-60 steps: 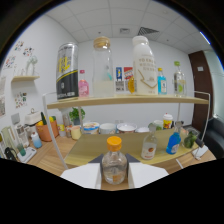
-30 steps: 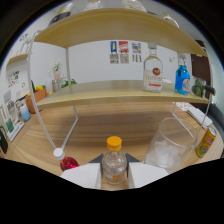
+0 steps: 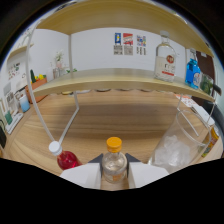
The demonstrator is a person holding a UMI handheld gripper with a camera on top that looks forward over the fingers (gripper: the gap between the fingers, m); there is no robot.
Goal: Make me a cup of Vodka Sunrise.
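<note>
Gripper (image 3: 114, 176): clenching small orange-capped bottle (image 3: 114, 165) | ice-filled glass (image 3: 176, 146): standing right of bottle | red-liquid bottle (image 3: 65, 157): sitting left of bottle.

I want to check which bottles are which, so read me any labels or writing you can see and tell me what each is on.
None can be read.
Clear glass bottle with red-and-white label on the wooden shelf: too blurred.
Paper notices on the white wall: too small.
Small orange-capped bottle between the tongs: no legible label.
</note>
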